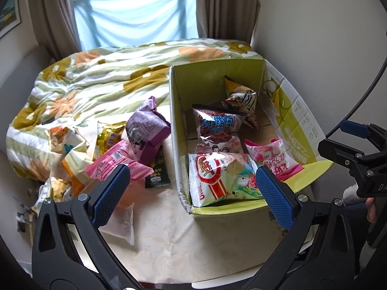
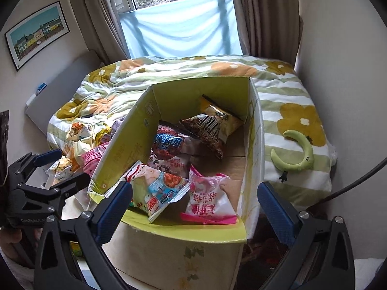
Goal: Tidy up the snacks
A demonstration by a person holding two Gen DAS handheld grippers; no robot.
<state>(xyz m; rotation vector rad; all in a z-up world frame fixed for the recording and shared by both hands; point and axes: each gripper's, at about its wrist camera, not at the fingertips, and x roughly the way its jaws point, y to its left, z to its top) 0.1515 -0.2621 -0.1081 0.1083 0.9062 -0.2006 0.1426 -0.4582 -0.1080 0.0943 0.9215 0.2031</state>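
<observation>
Left of the cardboard box [image 1: 179,145], on the worktop [image 1: 157,241]: loose snack pile, pink packet [image 1: 113,162] just ahead of left hand-held gripper [image 1: 193,193], long axis slanting left-down. Jaws wide, empty. Right hand-held gripper [image 2: 194,207] over box, wide open, empty. Left nearer.

A cream-patterned bench [image 1: 164,236] carries, ahead of the left fingers [image 1: 110,195], a loose heap of snack packets [image 1: 113,149] and a green cardboard box [image 1: 180,169] standing beside them, while the bed [image 1: 96,77] beyond bears a flowered quilt [image 2: 278,91] and a green crescent toy [image 2: 300,154].
</observation>
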